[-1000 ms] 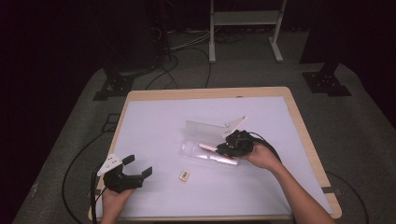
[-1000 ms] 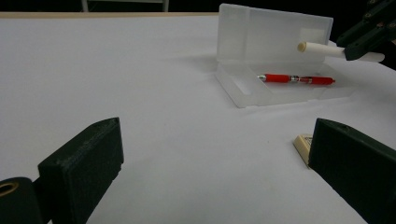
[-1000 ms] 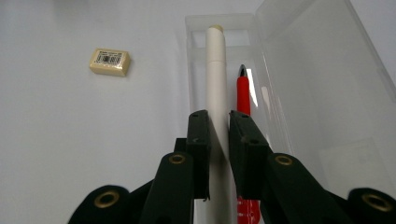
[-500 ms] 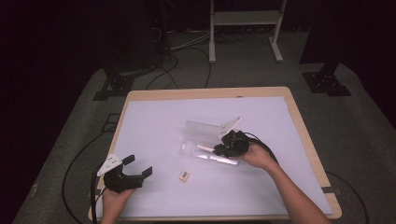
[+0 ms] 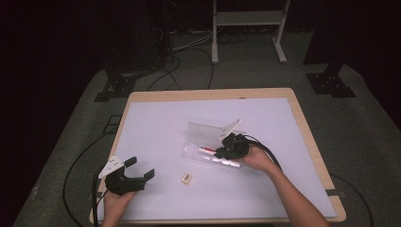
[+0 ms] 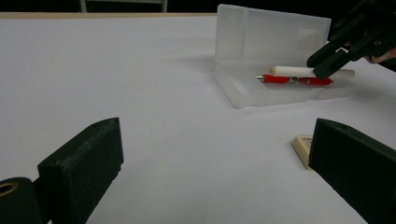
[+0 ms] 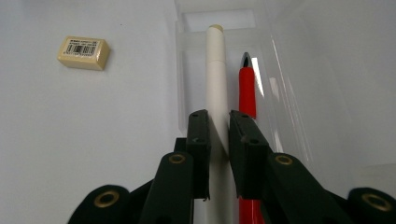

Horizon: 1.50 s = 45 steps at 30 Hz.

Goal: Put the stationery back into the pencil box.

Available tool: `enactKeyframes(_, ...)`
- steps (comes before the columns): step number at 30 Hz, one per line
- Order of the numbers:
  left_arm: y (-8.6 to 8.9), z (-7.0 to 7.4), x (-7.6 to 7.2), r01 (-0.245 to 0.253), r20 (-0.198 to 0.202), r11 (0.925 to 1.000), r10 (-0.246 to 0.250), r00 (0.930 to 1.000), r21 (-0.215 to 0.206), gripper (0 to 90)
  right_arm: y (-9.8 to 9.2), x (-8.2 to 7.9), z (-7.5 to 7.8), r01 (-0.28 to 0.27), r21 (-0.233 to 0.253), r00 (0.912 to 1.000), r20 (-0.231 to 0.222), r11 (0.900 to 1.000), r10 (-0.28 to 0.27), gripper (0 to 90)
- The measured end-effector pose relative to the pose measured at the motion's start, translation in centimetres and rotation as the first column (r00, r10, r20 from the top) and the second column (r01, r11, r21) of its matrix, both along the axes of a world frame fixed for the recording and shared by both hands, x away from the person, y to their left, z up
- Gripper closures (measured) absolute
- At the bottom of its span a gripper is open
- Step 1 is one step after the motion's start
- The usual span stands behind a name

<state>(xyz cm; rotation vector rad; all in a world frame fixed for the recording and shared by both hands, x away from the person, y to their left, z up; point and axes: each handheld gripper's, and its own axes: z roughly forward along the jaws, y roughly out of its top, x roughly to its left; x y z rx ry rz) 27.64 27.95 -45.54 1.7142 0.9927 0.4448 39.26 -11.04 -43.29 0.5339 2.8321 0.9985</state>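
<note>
A person works at a white-topped table (image 5: 156, 123) with tongs in each hand. The right tongs (image 7: 218, 133) grip a white stick (image 7: 216, 79) lying in an open clear case (image 5: 208, 137) near the table's middle, beside a red pen (image 7: 247, 91). The step looks like placing or lifting the stick; I cannot tell which. Either way, the next move needs care with the case's low walls and upright lid. The left tongs (image 5: 134, 173) rest spread and empty near the front left edge. An eraser (image 5: 187, 177) lies between the two. Open tabletop surrounds the case on all sides.
</note>
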Motion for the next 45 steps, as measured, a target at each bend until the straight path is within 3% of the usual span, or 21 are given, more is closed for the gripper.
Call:
enactKeyframes(19, 0.0, 0.0, 0.0, 0.002, 0.002, 1.0000, -0.002, 1.0000, 0.002, 2.6, 0.6, 0.5, -1.5, -0.002, -0.012, 0.9996, -0.029, 1.000, 0.001, 77.8)
enactKeyframes(45, 0.1, 0.0, 0.0, 0.000, 0.002, 1.0000, 0.000, 1.0000, 0.001, 2.6, 0.1, 0.7, -2.1, 0.016, -0.011, 0.9991, -0.039, 1.000, -0.016, 77.2)
